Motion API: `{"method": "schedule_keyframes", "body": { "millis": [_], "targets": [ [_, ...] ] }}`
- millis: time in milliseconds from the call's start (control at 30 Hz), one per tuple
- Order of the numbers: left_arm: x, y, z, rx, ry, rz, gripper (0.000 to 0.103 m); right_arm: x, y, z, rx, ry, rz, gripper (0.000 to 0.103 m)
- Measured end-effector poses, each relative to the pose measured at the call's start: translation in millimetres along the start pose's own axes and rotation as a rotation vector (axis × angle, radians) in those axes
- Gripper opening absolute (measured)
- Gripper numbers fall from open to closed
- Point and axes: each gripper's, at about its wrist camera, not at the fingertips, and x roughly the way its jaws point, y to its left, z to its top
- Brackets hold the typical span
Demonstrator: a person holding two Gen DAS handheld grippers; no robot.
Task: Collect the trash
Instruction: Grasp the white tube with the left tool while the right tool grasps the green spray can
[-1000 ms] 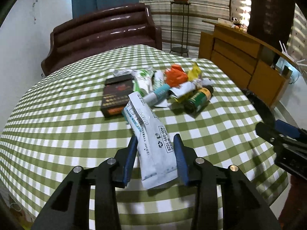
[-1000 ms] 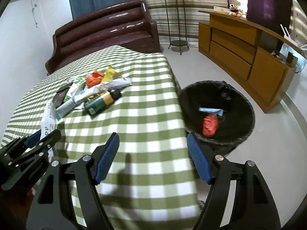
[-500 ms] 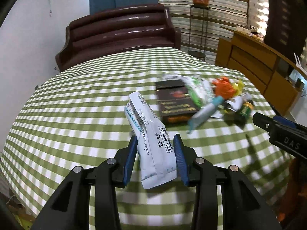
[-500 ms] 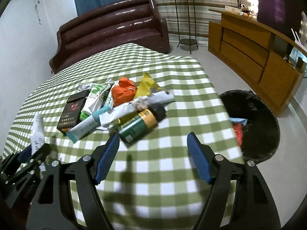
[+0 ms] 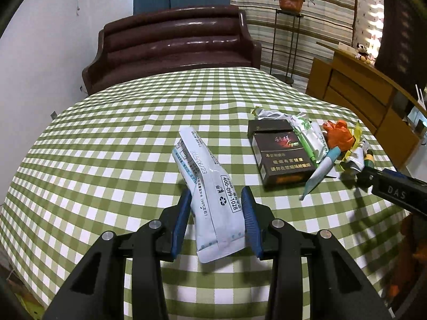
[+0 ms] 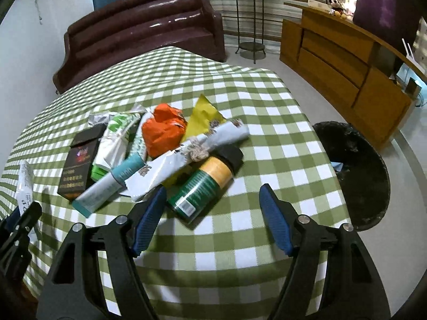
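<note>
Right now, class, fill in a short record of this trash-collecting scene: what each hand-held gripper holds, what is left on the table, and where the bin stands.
left hand-held gripper: shut on white pouch, held above the checked tablecloth
right hand-held gripper: open, empty, by the green can
pile on table: dark box, orange wrapper, yellow wrapper, teal tube, green can
black bin: on the floor beside the table's edge

Daylight comes through the striped curtains at the back, leaving the room evenly bright. The glossy brown sofa shows white glare streaks. Soft shadows fall on the checked table. Both views bulge, with black corners; focus stays fairly sharp.
</note>
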Motion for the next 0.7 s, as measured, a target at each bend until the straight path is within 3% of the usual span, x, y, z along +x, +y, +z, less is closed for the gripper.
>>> {"method": "schedule_keyframes", "body": {
  "millis": [467, 700],
  "targets": [
    [9, -2, 1, 0.01, 0.013, -0.017, 0.039, -6, -24, -5, 0.0, -0.012, -0.026, 0.059],
    [11, -8, 3, 0.021, 0.008, -0.021, 0.039, 3, -21, 4, -0.01, -0.008, -0.018, 0.036]
  ]
}}
